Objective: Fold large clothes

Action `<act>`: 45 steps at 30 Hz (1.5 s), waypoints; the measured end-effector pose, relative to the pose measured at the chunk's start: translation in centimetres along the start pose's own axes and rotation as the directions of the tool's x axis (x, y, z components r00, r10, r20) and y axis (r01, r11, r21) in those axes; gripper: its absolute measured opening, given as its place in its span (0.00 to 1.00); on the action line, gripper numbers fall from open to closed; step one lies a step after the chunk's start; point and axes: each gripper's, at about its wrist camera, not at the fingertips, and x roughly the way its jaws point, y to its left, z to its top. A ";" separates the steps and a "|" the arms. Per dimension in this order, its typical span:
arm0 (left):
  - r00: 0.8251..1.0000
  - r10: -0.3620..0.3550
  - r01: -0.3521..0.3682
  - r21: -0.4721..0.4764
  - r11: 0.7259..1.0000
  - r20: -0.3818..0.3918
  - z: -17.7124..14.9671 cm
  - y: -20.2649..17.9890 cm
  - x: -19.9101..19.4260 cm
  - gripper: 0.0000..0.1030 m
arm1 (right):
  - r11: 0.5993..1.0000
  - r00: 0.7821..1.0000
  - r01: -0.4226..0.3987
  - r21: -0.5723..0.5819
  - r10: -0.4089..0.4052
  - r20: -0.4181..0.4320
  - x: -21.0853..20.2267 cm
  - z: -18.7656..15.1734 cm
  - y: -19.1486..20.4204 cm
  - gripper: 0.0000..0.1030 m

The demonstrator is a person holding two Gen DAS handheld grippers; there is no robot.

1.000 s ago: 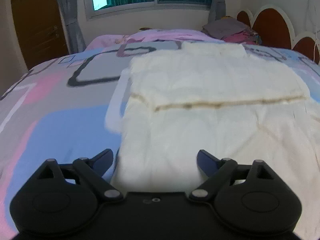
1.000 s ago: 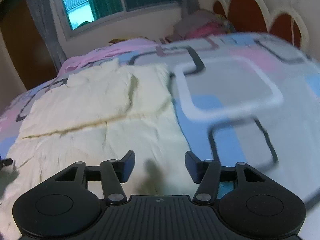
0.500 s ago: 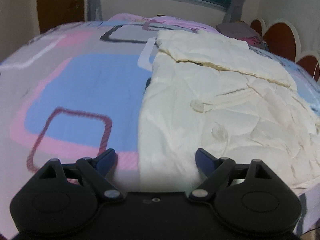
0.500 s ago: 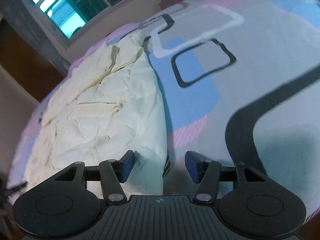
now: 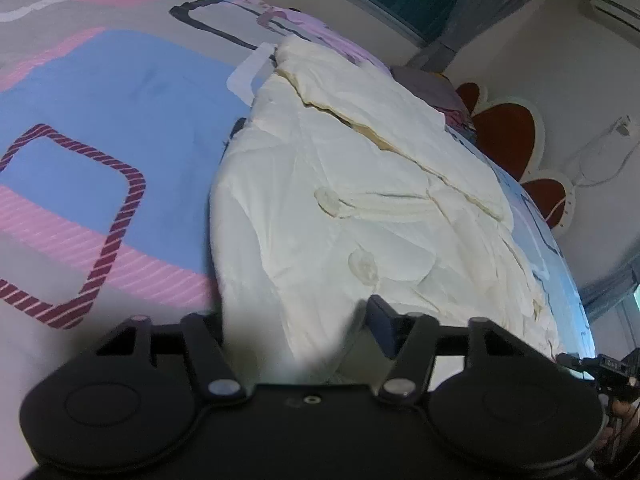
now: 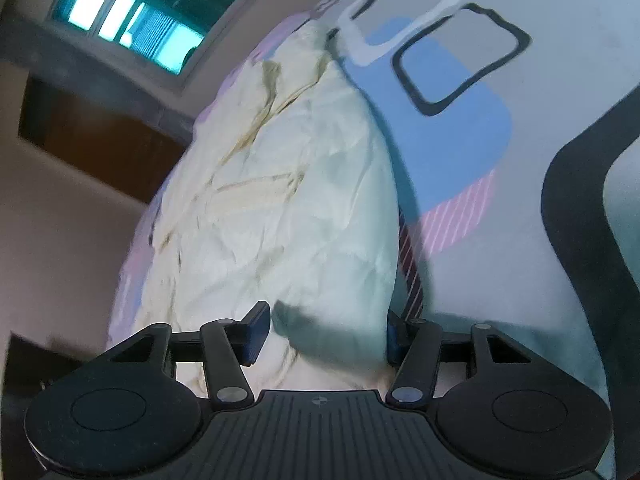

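A large cream garment lies spread on the patterned bedspread, its far end folded over on itself. My left gripper is open at the garment's near left corner, with the cloth edge between the jaws. In the right wrist view the same garment runs away from me. My right gripper is open at its near right corner, the cloth lying between the jaws. The right gripper shows small at the far right edge of the left wrist view.
The bedspread extends right of the garment. A red scalloped headboard and a pile of clothes are at the far end. A window and a brown door are beyond the bed.
Both grippers have drawn back along the garment to its near edge and dropped low. Each now has a near corner of the cloth between its open jaws. The right jaws have opened wider.
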 end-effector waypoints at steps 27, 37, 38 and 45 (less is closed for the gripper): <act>0.896 -0.212 0.244 -0.033 0.969 0.391 13.9 -4.9 -1.6 0.09 | 0.980 0.927 -0.175 -0.093 0.196 0.321 -2.5 15.2 9.2 0.09; 0.931 -0.183 0.198 -0.015 0.980 0.314 27.8 -5.8 8.9 0.09 | 0.987 0.943 -0.152 0.049 0.130 0.307 8.2 31.3 11.1 0.09; 0.940 -0.171 0.185 -0.021 0.982 0.295 28.6 -5.6 10.1 0.09 | 0.987 0.947 -0.145 0.068 0.119 0.298 9.4 32.3 10.7 0.09; 0.982 -0.089 0.108 -0.105 0.989 0.165 32.8 -1.2 18.3 0.34 | 0.977 0.967 -0.090 0.193 0.039 0.252 18.0 38.0 6.9 0.52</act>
